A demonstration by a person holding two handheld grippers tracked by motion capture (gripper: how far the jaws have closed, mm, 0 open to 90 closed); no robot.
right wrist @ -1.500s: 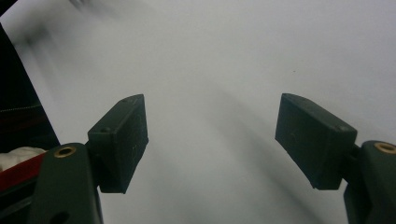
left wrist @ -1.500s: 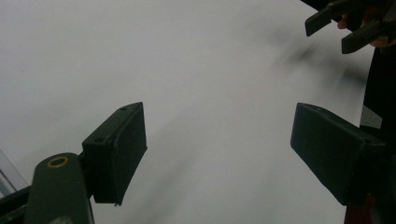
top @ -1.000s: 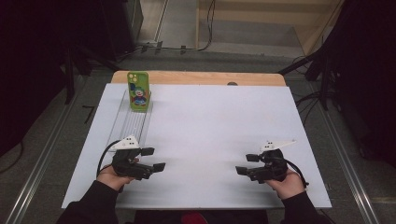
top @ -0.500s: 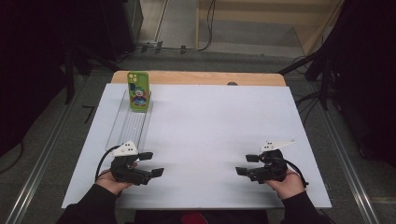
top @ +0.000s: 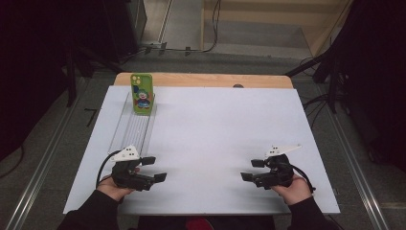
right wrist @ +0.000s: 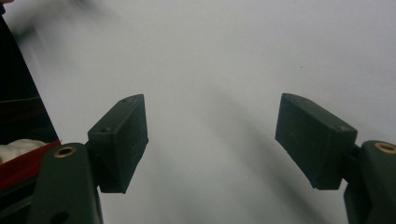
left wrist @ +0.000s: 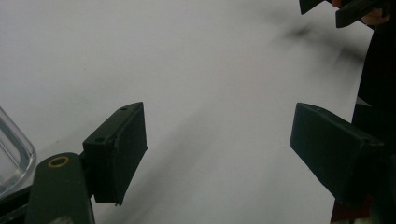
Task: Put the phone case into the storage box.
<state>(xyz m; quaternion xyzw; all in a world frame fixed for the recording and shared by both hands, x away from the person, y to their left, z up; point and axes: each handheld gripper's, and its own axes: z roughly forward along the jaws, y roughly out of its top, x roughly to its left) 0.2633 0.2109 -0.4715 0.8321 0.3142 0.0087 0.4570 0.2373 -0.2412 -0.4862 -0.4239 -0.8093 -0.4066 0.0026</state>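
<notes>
**Both grippers rest apart and empty at the near edge; phone case stands far back**

At the lower left of the high view, the left gripper (top: 154, 168) lies low over the white table (top: 220, 124), held in a hand (top: 115, 188) that comes in from the bottom edge. Its jaws point toward the middle of the frame and stand released, with nothing between them. In the left gripper view the two black pads (left wrist: 116, 151) sit wide apart over bare white surface, and a rounded corner of the clear tray (left wrist: 11, 156) shows at the left edge of that frame.

At the lower right of the high view, the right gripper (top: 253, 169) is held in the other hand (top: 293, 189), its jaws aimed toward the centre, facing the left one across the table. They too are released and grasp nothing; the right gripper view shows both pads (right wrist: 122, 140) spread over plain white tabletop.

The two grippers are well apart from each other, both near the bottom edge of the white surface.

Farther up, left of centre in the high view, the clear tray (top: 131, 129) runs from just above the left gripper toward the back of the table. At its far end, in the upper left of the frame, the green phone case (top: 142, 94) stands upright, with a cartoon figure on its face. It is well apart from both grippers. Behind it a wooden strip (top: 215, 80) edges the table's far side.
</notes>
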